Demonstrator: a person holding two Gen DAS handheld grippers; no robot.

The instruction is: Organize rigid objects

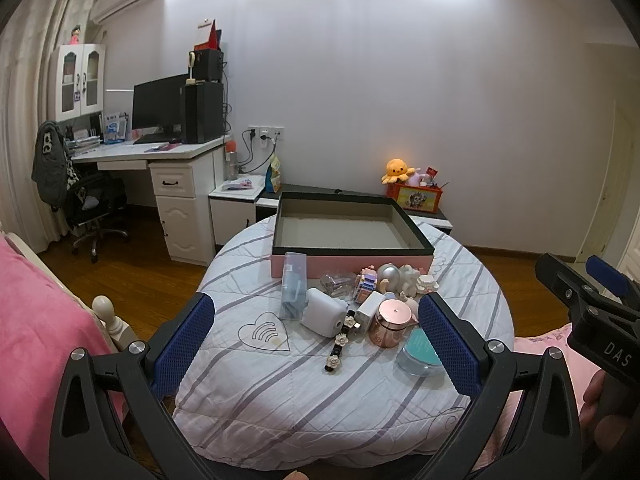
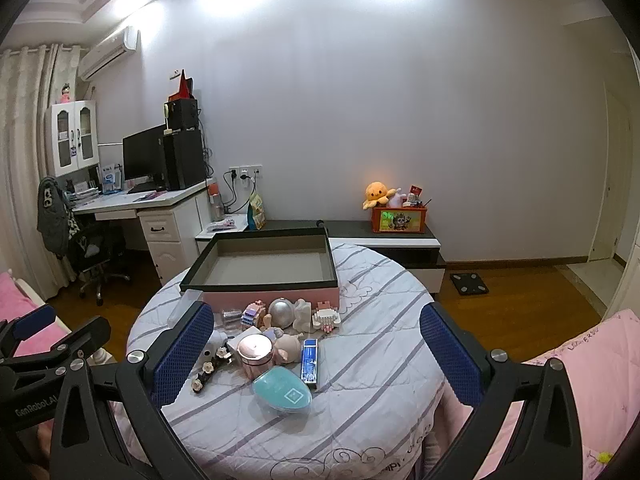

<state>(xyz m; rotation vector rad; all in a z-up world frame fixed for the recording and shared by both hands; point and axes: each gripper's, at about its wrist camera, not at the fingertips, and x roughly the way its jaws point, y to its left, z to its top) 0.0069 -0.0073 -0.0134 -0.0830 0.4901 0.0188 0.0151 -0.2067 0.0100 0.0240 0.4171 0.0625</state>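
Observation:
A pink box with a black rim (image 1: 352, 220) (image 2: 264, 264) stands open and empty at the far side of a round table with a striped cloth (image 1: 280, 380) (image 2: 372, 360). In front of it lies a cluster of small items: a clear plastic case (image 1: 293, 286), a white device (image 1: 324, 312), a rose-gold jar (image 1: 392, 322) (image 2: 256, 354), a teal case (image 1: 420, 352) (image 2: 284, 396), a flower hair clip (image 1: 340, 340) (image 2: 208, 372), a silver dome (image 2: 282, 312), a blue box (image 2: 309, 362). My left gripper (image 1: 316, 344) and right gripper (image 2: 316, 356) are open and empty, hovering short of the cluster.
A white desk with monitor (image 1: 160, 112) and an office chair (image 1: 92, 204) stand at left. A low cabinet with an orange toy box (image 2: 400, 218) lines the back wall. Pink bedding (image 1: 36, 340) (image 2: 580, 380) flanks the table. A scale (image 2: 468, 283) lies on the floor.

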